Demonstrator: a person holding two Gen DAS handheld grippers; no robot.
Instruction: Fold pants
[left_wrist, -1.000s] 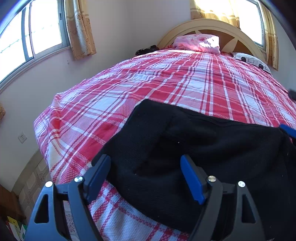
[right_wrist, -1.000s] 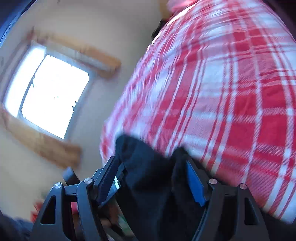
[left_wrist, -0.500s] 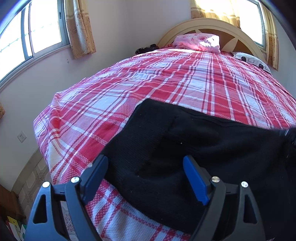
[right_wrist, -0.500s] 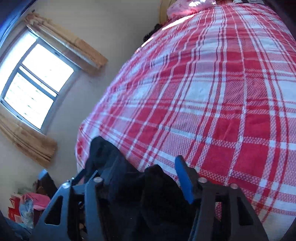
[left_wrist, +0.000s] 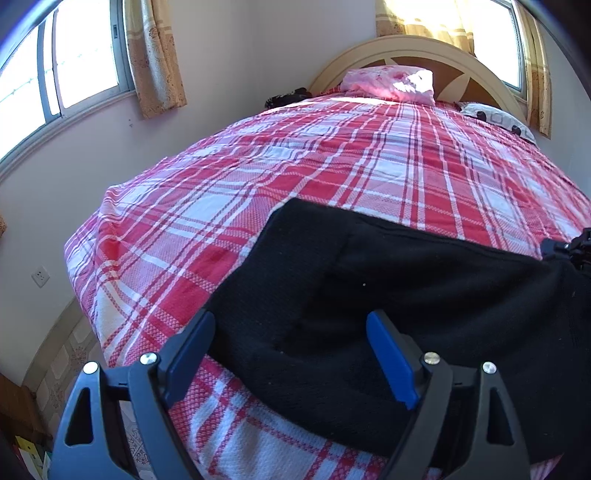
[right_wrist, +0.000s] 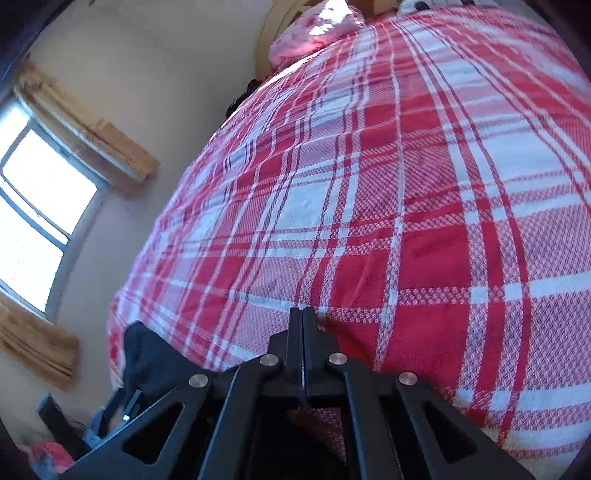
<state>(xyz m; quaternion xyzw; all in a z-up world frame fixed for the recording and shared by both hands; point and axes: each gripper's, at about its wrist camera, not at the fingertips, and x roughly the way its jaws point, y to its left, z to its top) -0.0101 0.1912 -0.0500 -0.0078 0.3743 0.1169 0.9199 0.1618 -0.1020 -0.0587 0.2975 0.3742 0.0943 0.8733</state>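
pants on bed, pillow behind

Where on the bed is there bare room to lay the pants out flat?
Bare plaid bedspread runs from the black pants to the pink pillow. The foot edge is crowded by pants and the left gripper.

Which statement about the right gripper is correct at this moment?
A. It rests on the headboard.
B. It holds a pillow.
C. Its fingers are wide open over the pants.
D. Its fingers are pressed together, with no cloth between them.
D: in the right wrist view the right gripper has its fingers pressed together over the bedspread, with the pants off to its left.
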